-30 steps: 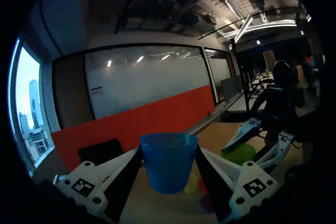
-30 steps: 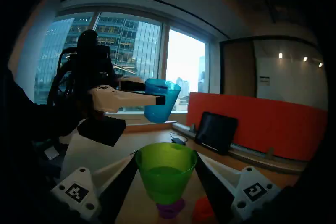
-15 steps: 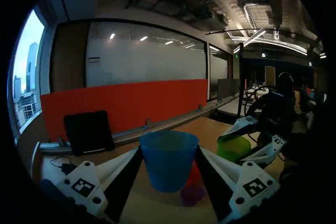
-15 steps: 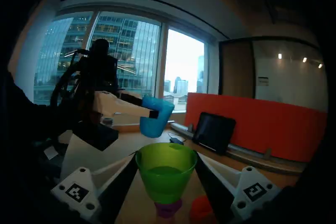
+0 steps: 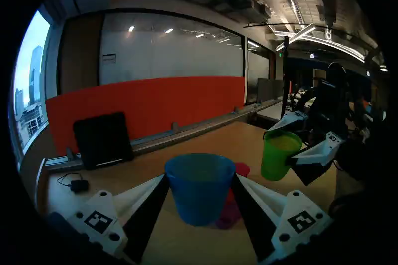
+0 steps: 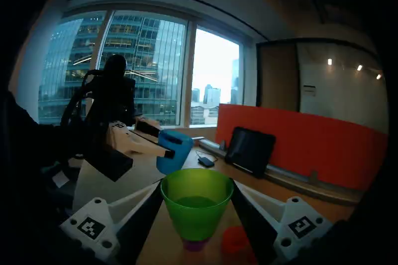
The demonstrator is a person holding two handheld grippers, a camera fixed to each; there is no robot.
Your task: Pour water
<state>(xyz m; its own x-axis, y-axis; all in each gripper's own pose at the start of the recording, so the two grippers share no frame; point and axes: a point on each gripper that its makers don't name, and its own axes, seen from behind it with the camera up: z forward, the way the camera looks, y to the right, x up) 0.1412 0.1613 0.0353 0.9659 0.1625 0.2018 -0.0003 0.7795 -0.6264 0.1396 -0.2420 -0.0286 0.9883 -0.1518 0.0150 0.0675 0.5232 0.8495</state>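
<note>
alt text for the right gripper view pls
The right tool grips a green cup partly filled with liquid, above a wooden table. Beyond it to the left, the left tool holds a blue cup before tall windows.

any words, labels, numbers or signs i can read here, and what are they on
No text here can be read.
Notice on the wall: too small to read.
Square markers on the left gripper and right gripper: black-and-white patterns, no letters.
Blue cup and green cup: plain, no print.
Tablet: dark.
</note>
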